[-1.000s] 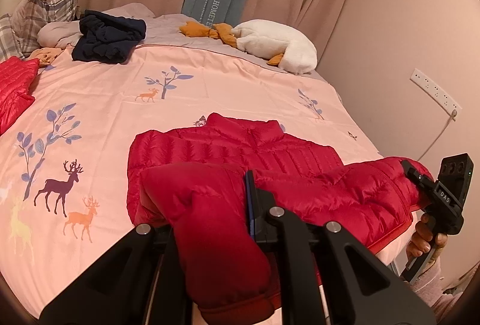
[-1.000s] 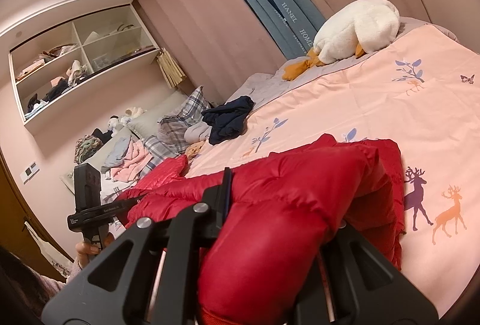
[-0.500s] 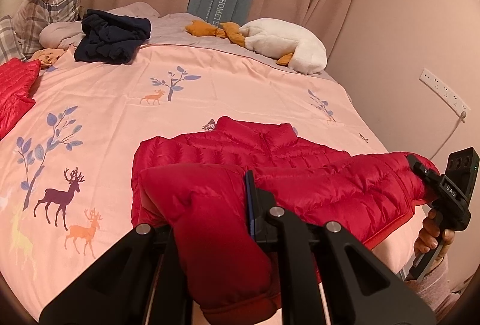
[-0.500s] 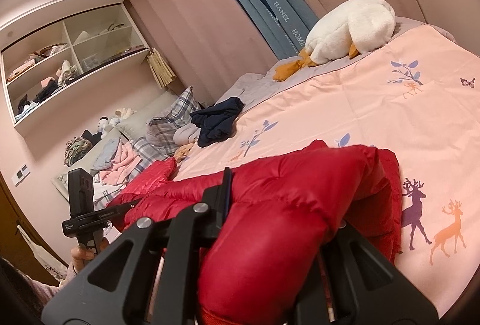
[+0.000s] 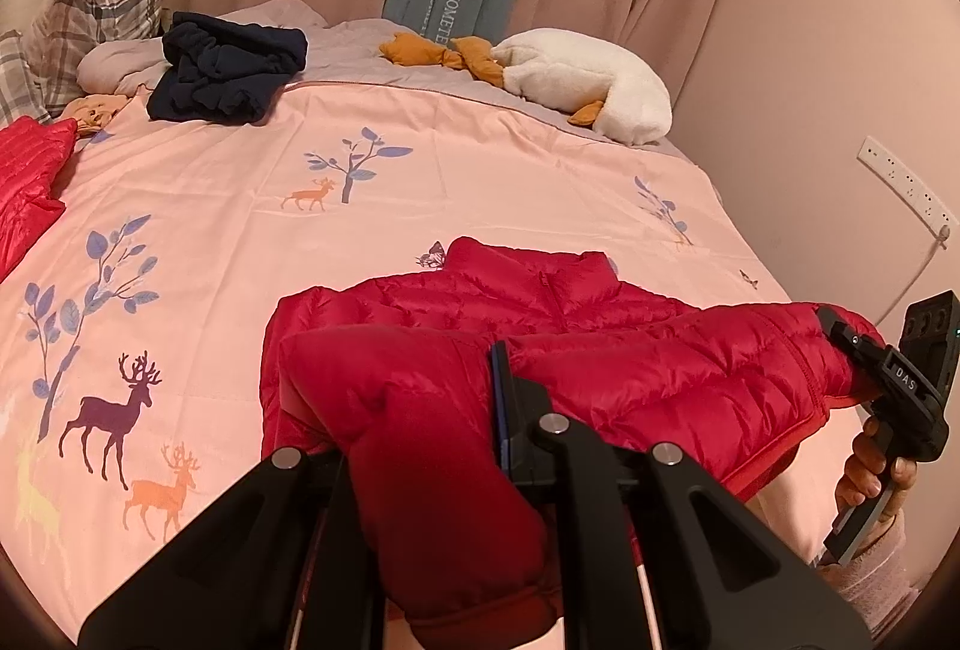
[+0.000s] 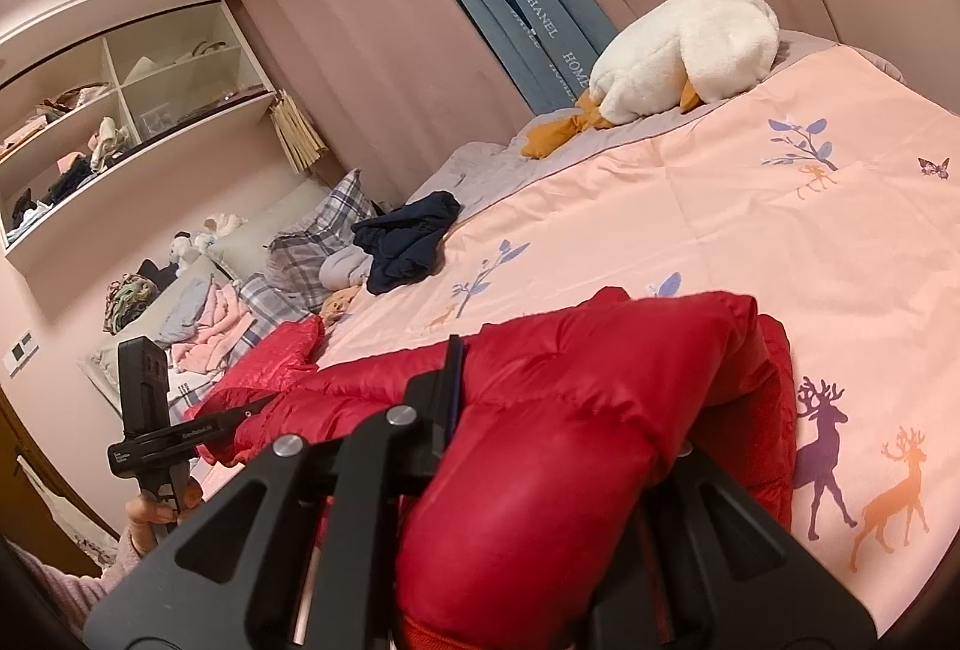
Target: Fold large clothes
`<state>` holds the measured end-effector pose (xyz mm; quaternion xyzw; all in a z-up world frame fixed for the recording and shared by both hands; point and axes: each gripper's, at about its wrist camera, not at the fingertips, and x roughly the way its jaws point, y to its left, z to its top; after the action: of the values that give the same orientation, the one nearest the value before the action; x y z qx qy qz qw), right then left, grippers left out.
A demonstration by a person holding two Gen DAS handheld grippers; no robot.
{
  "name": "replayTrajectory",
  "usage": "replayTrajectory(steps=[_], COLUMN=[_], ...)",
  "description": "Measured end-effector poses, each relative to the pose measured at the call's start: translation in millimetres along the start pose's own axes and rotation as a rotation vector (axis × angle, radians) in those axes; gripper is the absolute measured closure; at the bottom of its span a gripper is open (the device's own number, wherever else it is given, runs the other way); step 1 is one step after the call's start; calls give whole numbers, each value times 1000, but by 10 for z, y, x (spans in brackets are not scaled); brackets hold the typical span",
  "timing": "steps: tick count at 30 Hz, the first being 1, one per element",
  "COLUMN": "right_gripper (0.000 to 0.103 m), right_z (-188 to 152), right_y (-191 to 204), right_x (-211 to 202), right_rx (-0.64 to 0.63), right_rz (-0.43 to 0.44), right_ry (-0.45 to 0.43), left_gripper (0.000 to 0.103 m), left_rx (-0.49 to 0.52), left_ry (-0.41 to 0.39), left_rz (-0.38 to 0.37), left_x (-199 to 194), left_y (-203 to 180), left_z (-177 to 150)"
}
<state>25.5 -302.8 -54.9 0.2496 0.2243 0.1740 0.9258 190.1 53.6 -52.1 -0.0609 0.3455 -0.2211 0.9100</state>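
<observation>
A red quilted down jacket (image 5: 600,350) lies across the near edge of the pink bed, collar pointing away from me. My left gripper (image 5: 420,446) is shut on a thick fold of its left part, which bulges between the jaws. My right gripper (image 6: 558,434) is shut on the jacket's (image 6: 570,410) other end. Each gripper shows in the other's view: the right one (image 5: 840,338) at the far right, the left one (image 6: 264,401) at the far left, both clamped on red fabric.
The pink deer-print bedspread (image 5: 240,230) stretches beyond the jacket. A dark navy garment (image 5: 222,68), plaid pillows (image 5: 90,26) and a white plush goose (image 5: 588,80) lie at the far side. A second red jacket (image 5: 30,170) lies left. A wall with a power strip (image 5: 900,182) stands right.
Both grippers have moved slightly with the jacket held; the far side of the bed sits a little higher and the jacket edge has shifted toward the near bed edge.
</observation>
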Motion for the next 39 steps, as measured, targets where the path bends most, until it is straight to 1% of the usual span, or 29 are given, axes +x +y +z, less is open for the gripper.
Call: replayTrajectory(steps=[10,18,28,36,39], right_gripper=[91,91,91,91,91], right_z=[16,93,182,207,204], right_y=[-139,-258,-444,-566,-609], right_x=[231,484,846,1035,1078], right_rx=[7,10,28,37,44], right_rz=[-41,-81,-143,-177,-184], right_ry=[25,49,77,95,99], left_gripper=[92,92,91,91,89], left_rx=[-9,-39,-46,-46,-45], left_ry=[32,63,92,112,116], left_rz=[17,17,56,86,93], left_x=[236,468,843,1093,1160], left_y=[42,121,188,207,222], left_z=[47,150,294,358,382])
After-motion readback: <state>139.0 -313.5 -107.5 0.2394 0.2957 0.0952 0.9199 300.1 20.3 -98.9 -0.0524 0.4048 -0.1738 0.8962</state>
